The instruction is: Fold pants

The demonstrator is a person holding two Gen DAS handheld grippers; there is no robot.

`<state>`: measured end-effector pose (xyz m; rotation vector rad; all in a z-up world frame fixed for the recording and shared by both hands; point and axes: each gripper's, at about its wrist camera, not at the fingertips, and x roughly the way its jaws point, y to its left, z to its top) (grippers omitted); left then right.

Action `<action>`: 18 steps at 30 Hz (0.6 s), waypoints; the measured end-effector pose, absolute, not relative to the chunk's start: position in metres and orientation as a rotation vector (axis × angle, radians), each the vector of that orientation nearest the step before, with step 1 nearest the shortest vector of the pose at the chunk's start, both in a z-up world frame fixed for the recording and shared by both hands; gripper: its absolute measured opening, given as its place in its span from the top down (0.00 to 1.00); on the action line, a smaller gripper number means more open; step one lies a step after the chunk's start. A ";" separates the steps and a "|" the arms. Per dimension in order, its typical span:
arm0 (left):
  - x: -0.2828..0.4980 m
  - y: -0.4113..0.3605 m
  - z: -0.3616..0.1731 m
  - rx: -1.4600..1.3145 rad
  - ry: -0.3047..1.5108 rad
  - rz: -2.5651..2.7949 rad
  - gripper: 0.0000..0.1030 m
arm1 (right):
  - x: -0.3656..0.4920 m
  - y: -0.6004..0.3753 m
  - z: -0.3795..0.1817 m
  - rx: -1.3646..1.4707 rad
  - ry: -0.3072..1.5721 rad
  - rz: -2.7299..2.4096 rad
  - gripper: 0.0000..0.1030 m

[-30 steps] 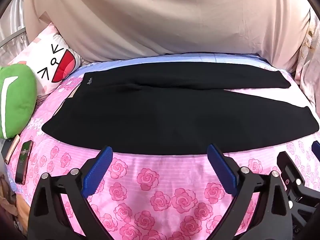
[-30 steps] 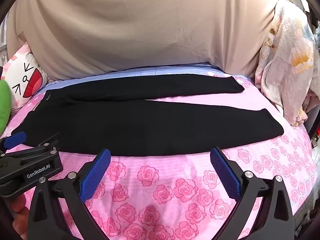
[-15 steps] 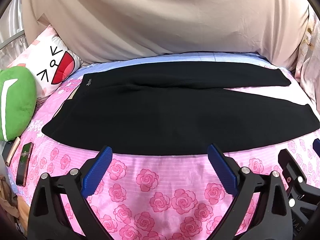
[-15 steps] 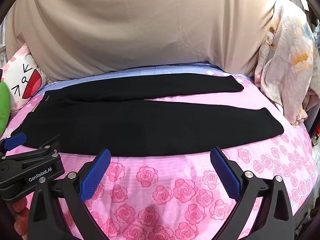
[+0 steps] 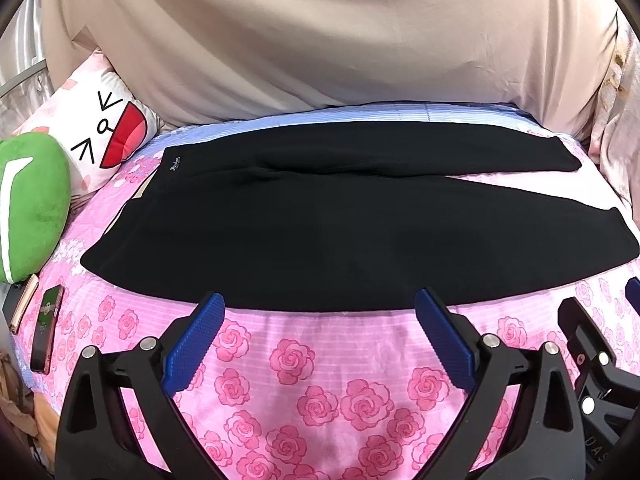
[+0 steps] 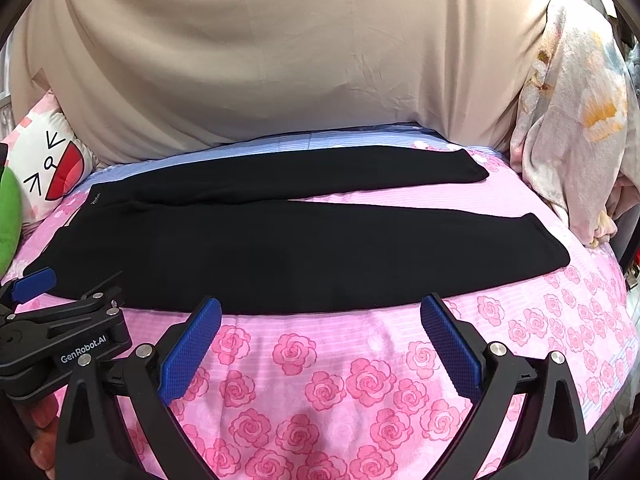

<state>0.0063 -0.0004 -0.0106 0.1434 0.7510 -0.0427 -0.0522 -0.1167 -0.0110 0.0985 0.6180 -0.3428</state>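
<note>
Black pants (image 5: 320,224) lie flat on a pink rose-print bed sheet (image 5: 300,364), waistband at the left, the two legs spread apart toward the right. The same pants (image 6: 256,248) fill the middle of the right wrist view. My left gripper (image 5: 320,304) is open, its blue pads just short of the pants' near edge, over the waist half. My right gripper (image 6: 320,308) is open too, near the same edge further toward the leg ends. Neither holds anything. The left gripper's black body (image 6: 60,332) shows at the lower left of the right wrist view.
A white cartoon-face pillow (image 5: 100,136) and a green cushion (image 5: 28,200) sit at the bed's left end. Two phones (image 5: 46,328) lie at the left edge. A beige sheet (image 5: 320,40) covers the wall behind. A floral blanket (image 6: 572,120) hangs at the right.
Both grippers have crept slightly forward toward the pants' near edge. Their jaws stay open and the pants have not moved.
</note>
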 end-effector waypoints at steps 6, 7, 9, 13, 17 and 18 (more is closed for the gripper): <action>0.007 -0.001 -0.010 0.143 0.753 -0.043 0.09 | -0.052 -0.117 -0.011 0.099 0.618 -0.341 0.05; 0.007 -0.001 -0.010 0.144 0.753 -0.042 0.09 | -0.052 -0.117 -0.011 0.099 0.617 -0.340 0.05; 0.008 0.000 -0.010 0.143 0.754 -0.044 0.09 | -0.052 -0.117 -0.011 0.099 0.616 -0.341 0.05; 0.008 -0.001 -0.010 0.143 0.750 -0.038 0.09 | -0.052 -0.117 -0.011 0.099 0.617 -0.341 0.05; 0.007 -0.002 -0.009 0.146 0.749 -0.038 0.09 | -0.052 -0.117 -0.011 0.099 0.616 -0.340 0.05; 0.008 -0.003 -0.009 0.146 0.750 -0.037 0.09 | -0.052 -0.117 -0.011 0.100 0.617 -0.339 0.05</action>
